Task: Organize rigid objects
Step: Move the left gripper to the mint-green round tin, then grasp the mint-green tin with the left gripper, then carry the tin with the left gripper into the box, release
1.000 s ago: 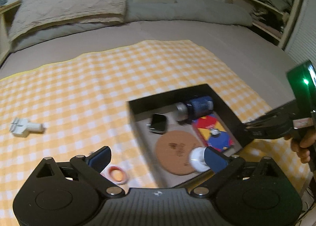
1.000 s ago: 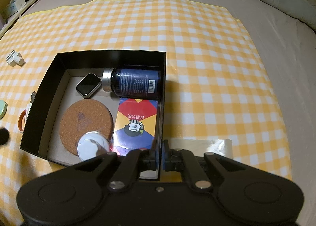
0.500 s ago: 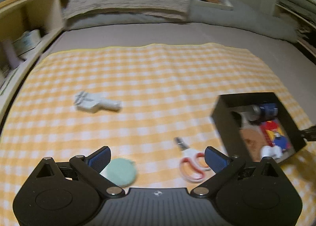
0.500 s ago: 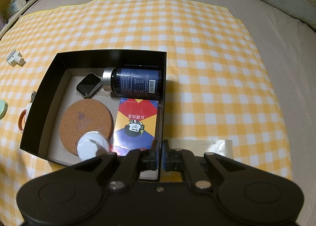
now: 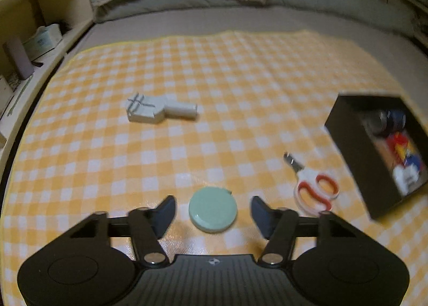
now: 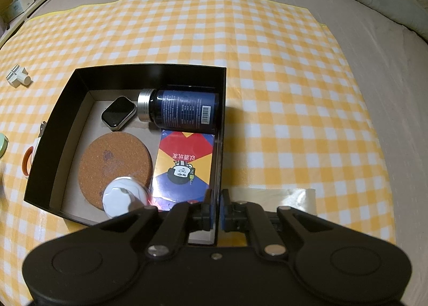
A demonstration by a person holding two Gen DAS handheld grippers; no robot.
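Green disc [image 5: 213,209] between open left tool [image 5: 213,211]

From the right wrist, the scissors [image 6: 28,157] sat mostly hidden behind the black box [image 6: 53,129], the green round case [image 6: 3,144] was cut off at the frame's edge, and the left-wrist box contents were blurred.

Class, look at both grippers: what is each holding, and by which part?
The right gripper clamps the black box by its near right wall. The left gripper holds nothing.

The left tool [image 5: 213,208] is spread wide, fingers at 9 and 3 o'clock; the right tool [image 6: 216,208] is pinched nearly closed.
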